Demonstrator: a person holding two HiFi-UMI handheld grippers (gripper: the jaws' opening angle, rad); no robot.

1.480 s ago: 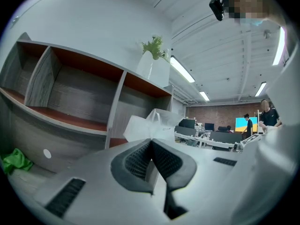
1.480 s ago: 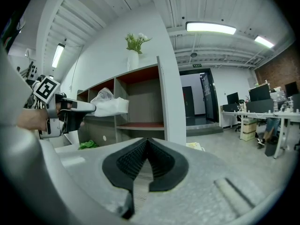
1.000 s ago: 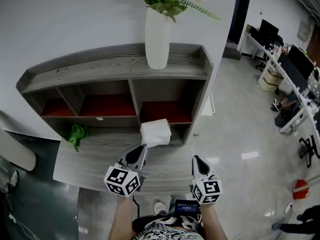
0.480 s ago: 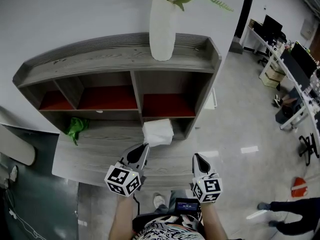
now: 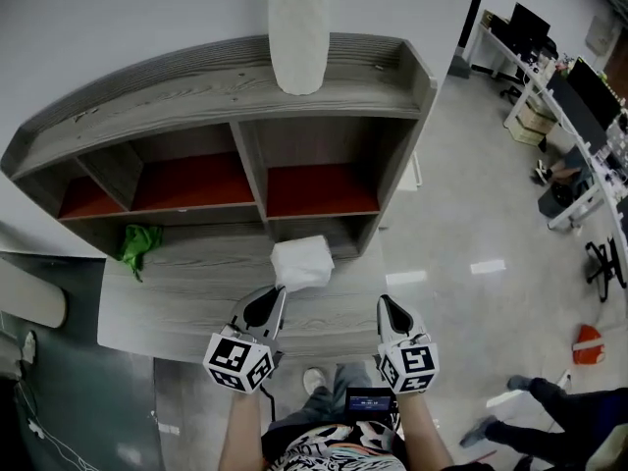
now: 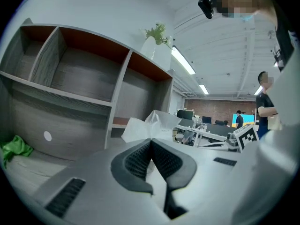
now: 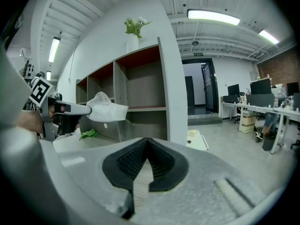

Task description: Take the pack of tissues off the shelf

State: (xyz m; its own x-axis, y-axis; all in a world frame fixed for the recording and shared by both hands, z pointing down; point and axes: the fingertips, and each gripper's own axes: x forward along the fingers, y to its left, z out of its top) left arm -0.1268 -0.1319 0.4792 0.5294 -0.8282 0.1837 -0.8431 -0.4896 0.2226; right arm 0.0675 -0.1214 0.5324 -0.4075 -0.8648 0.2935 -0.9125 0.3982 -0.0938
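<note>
Item 1, left gripper (image 5: pixel 279 292): I am pressing its jaws together on the near edge of the pack of tissues (image 5: pixel 302 261). Only a thin fold of wrapper is sitting between the pads, which I judge is why they are closing almost fully; a soft pack gives little else to bite on.

Item 2, right gripper (image 5: pixel 383 303): its jaws are meeting tip to tip with nothing between them. I am carrying it idle, in front of the shelf (image 5: pixel 235 116) and toward its right end, since one grip is enough for so light a thing.

Item 3, the pack: it is hanging from the left gripper's tip, outside the shelf, just in front of its lower right compartment and above its front ledge (image 5: pixel 177 307). The removal is, by my reading, nearly done.

Item 4, green cloth (image 5: pixel 138 244): it is lying at the left end of the shelf's ledge.

Item 5, white vase (image 5: pixel 298 32): it is standing on the shelf's top board, well clear of my work.
</note>
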